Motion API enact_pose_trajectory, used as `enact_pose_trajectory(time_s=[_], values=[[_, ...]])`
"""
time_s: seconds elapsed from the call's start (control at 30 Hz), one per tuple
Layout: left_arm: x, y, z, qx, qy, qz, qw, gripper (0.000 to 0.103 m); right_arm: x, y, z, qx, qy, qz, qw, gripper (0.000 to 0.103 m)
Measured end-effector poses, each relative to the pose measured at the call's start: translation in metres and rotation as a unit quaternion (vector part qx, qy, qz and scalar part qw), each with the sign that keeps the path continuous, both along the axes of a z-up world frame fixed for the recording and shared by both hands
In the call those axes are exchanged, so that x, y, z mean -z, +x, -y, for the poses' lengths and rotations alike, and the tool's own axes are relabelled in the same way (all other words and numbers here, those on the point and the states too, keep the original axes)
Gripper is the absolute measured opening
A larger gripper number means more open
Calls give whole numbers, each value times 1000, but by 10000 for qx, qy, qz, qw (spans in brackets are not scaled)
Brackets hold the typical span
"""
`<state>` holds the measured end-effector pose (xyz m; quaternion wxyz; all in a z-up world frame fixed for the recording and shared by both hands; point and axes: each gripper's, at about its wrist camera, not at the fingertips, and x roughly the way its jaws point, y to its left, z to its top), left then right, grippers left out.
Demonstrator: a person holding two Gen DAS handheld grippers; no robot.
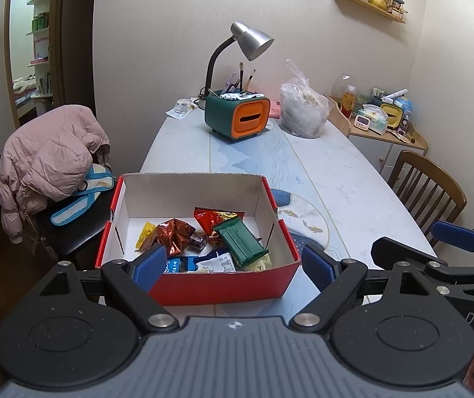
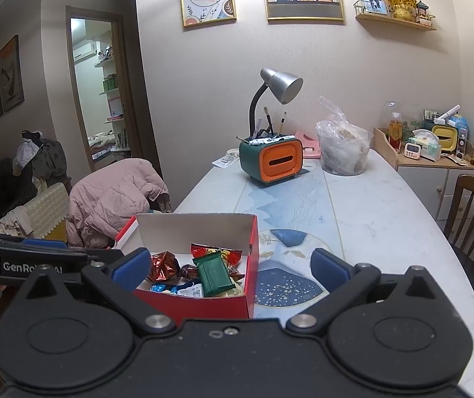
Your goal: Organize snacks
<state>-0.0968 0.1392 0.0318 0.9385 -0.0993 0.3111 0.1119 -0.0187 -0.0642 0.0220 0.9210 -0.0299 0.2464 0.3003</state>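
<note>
The green packet lies on top of the other snacks inside the red box on the counter, leaning on the box's right half, its long axis running away from you. The box sits straight ahead of and below your left claw, whose jaws stand wide and empty. Your right claw, equally wide and empty, has the box left of centre. Judged nearer: the left.

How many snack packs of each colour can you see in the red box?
Green pack: 1
Red bag: 1
Shiny copper-red wrapper: 1
Yellow wrapper: 1
Blue-and-white packs: about 2, partly hidden
Total in the red box: about 6
</note>
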Motion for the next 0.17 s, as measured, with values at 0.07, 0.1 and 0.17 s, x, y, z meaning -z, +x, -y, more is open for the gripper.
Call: enact_pose_trajectory(time_s=[0.07,0.1,0.17], values=[[2,0,0,2,-13,-5,10000,89,1,0,0,5,3,-7,10000,103],[1,0,0,13,-4,-1,10000,89,1,0,1,10,4,-9,10000,103],[3,1,2,31,7,-12,10000,89,3,0,2,17,4,-26,10000,103]])
